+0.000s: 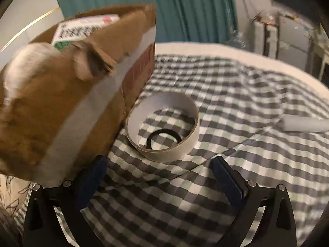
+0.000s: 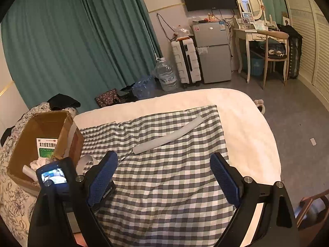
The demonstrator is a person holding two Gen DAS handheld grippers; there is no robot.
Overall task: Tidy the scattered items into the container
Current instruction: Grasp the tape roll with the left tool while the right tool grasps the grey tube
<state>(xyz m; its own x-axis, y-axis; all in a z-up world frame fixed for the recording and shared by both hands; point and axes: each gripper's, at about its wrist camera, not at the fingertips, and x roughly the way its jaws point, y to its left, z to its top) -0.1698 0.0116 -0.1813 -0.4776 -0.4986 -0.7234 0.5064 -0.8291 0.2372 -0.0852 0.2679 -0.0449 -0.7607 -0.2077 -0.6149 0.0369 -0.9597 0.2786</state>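
Observation:
A brown cardboard box (image 1: 61,103) stands at the left on the checked cloth (image 1: 226,103), and holds a green-and-white medicine packet (image 1: 82,28). A white tape ring (image 1: 164,127) lies right beside the box, with a small black ring (image 1: 164,139) inside it. A grey foam tube (image 1: 304,124) lies to the right. My left gripper (image 1: 160,168) is open, just short of the tape ring. In the right wrist view the box (image 2: 41,140), packet (image 2: 46,147) and foam tube (image 2: 168,138) show. My right gripper (image 2: 164,168) is open and empty above the cloth. The left gripper's body (image 2: 55,177) sits by the box.
The cloth lies on a white bed (image 2: 246,123). A floral quilt (image 2: 12,185) lies left of the box. Beyond the bed stand green curtains (image 2: 72,41), a water jug (image 2: 166,74), a suitcase (image 2: 186,59), a small fridge (image 2: 213,51) and a dressing table with a chair (image 2: 275,49).

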